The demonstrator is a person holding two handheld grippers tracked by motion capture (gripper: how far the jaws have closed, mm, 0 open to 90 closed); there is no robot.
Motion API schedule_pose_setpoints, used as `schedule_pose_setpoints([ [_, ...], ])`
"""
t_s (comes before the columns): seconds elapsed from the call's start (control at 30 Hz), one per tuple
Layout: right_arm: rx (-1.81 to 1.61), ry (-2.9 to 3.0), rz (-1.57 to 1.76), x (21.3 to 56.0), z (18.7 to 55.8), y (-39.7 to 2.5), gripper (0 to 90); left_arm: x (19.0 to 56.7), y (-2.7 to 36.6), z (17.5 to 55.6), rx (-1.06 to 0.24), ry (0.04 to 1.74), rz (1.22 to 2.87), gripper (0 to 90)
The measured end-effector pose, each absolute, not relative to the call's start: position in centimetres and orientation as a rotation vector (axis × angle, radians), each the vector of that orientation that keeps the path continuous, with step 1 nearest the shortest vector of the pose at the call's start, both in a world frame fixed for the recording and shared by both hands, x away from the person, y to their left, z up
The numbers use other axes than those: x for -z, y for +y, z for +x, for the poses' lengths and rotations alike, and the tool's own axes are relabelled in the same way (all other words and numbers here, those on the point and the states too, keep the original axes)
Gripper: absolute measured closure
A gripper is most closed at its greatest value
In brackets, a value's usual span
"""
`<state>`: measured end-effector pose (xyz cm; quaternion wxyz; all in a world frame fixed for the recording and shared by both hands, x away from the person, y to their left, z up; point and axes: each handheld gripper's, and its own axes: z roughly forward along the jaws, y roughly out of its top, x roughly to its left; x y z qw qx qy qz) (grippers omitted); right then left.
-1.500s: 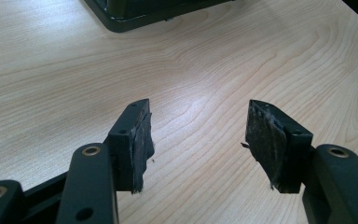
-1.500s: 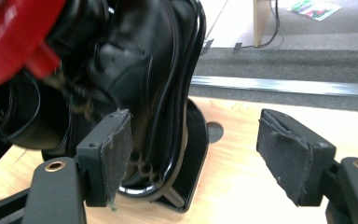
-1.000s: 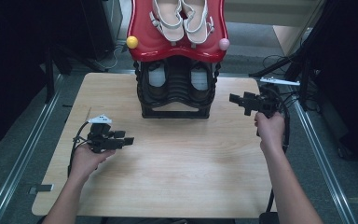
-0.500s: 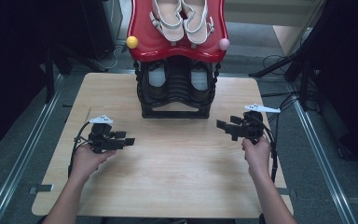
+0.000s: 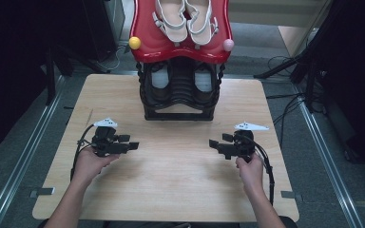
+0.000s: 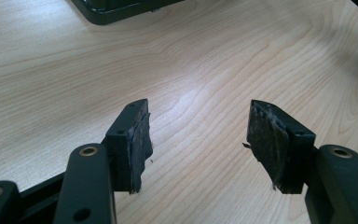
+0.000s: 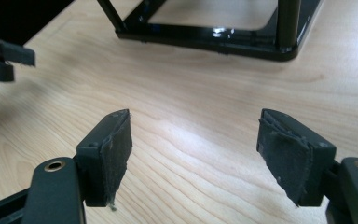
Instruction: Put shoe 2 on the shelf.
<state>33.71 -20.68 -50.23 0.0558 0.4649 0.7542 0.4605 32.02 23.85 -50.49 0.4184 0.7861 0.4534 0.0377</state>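
Both claws, left claw (image 5: 134,146) and right claw (image 5: 213,143), sit wide open and empty over the bare worktop (image 5: 180,166), so I'd square up to the far shoe rack (image 5: 179,97) before reaching

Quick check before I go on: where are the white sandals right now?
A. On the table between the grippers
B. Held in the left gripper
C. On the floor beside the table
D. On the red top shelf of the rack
D. In the high view the white sandals lie side by side on the red top shelf of the rack, while both grippers sit low over bare table with nothing between their fingers.
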Motion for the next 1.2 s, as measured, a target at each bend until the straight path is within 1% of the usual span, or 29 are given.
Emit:
schedule_pose_setpoints([
  [0.13, -1.360, 2.306, 1.443, 51.1, 34.0, -20.8, 28.4, 50.6, 23.7, 32.1, -0.082, 1.140, 1.979, 39.2],
  [0.43, -1.360, 2.326, 1.427, 51.3, 34.2, -20.4, 28.4, 50.7, 23.2, 32.1, -0.068, 1.149, 1.978, 36.1],
  [1.1, -1.319, 2.332, 1.430, 51.5, 34.3, -20.3, 28.5, 51.0, 22.9, 32.1, -0.057, 1.141, 2.001, 36.0],
  [1.2, -1.289, 2.346, 1.433, 51.7, 34.4, -20.1, 29.1, 51.2, 22.4, 32.1, -0.057, 1.131, 2.026, 35.6],
])
